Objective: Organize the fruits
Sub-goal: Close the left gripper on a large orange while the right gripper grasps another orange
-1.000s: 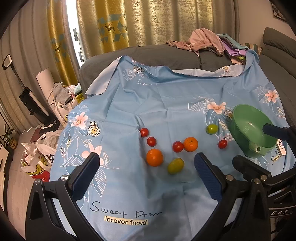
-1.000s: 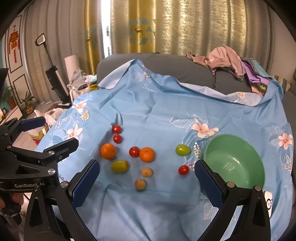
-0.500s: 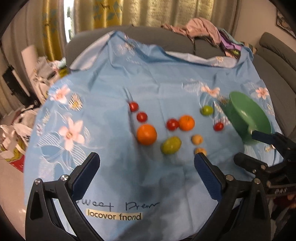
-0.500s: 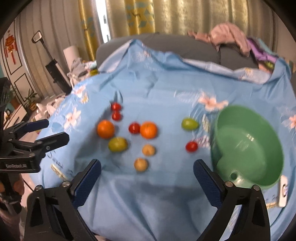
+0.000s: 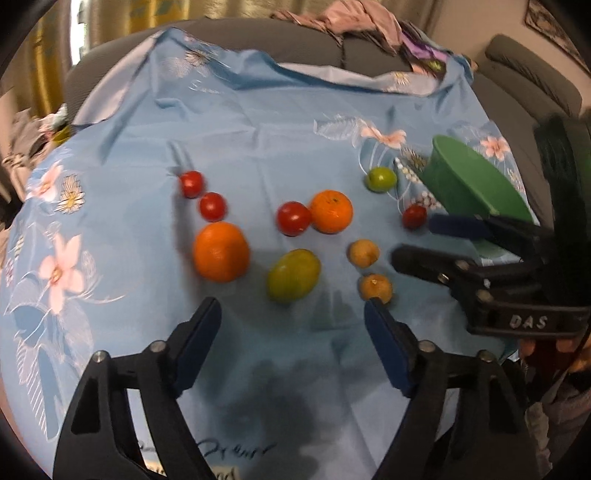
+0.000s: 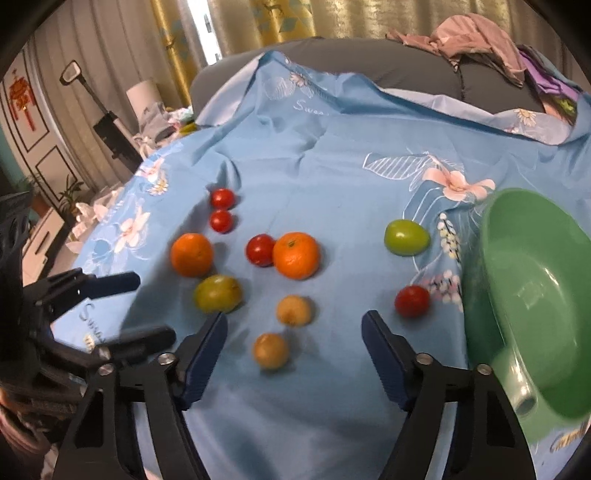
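I am working in a home living room. The landmark is a grey upholstered sofa, over whose seat a light-blue floral bedsheet is spread. On the sofa's backrest lies a heap of pink and purple crumpled clothes. Behind the sofa hang gold and beige patterned curtains. To the left of the sofa stand a black upright stick vacuum cleaner and a white cylindrical appliance; farther left of it, a red Chinese-knot ornament hangs on a panelled wall, with green potted plants below.
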